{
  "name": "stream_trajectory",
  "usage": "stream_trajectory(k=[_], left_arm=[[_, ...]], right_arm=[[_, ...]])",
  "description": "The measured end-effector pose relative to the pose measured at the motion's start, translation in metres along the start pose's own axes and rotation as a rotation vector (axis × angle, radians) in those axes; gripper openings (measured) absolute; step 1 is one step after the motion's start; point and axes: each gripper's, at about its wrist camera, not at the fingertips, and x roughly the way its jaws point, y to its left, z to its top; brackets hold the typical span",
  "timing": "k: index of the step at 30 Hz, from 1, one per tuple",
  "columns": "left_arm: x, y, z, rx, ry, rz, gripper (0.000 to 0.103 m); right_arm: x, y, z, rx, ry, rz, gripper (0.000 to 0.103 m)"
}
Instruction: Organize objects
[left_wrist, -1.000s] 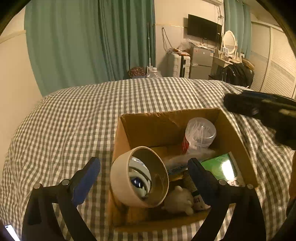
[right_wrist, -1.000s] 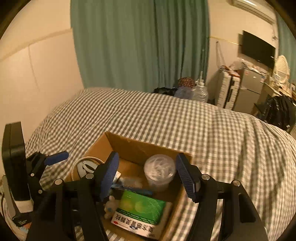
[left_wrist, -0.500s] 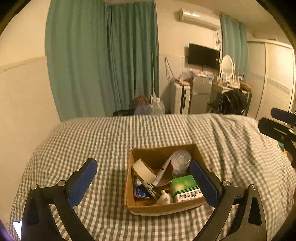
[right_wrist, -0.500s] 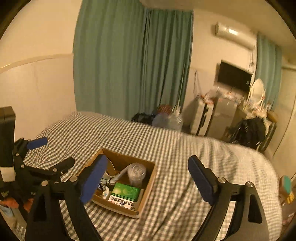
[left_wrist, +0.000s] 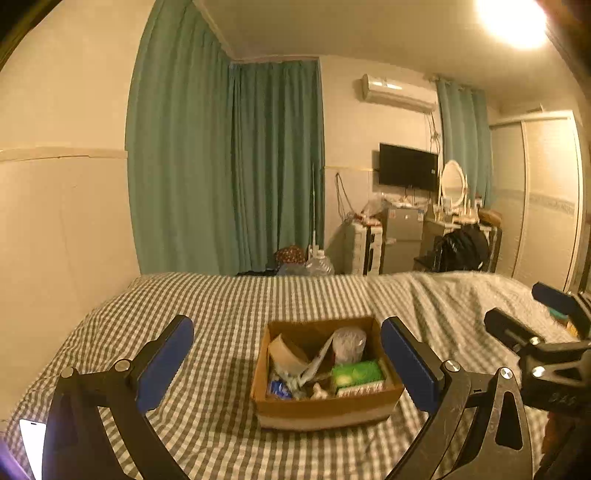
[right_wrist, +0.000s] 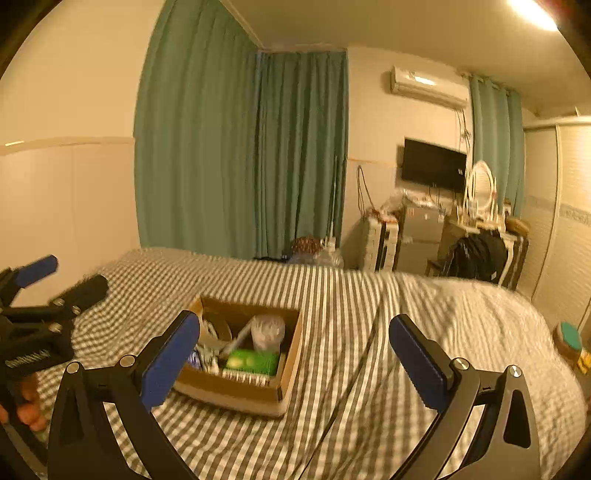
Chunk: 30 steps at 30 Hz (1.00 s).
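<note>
both grippers, left (left_wrist: 287, 363) and right (right_wrist: 294, 363), hang spread wide and empty above the bed (left_wrist: 229, 314); the box (left_wrist: 325, 406) sits well below, full. likely finished: keep them high and clear of the box

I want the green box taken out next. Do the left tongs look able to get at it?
Probably yes. The left tongs are open and empty, and the green box lies uncovered on top in the cardboard box, near its front right corner.
</note>
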Motion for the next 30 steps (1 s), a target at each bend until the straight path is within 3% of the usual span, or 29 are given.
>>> stream_trajectory(k=[4, 30], left_arm=[[0.003, 0.004, -0.018, -0.011, 0.029, 0.011, 0.103], [-0.001, 0.002, -0.03, -0.007, 0.071, 0.008, 0.103]], right_arm=[[0.017, 0.002, -0.024, 0.033, 0.075, 0.024, 0.103], [0.021, 0.008, -0.033, 0.036, 0.077, -0.005, 0.103]])
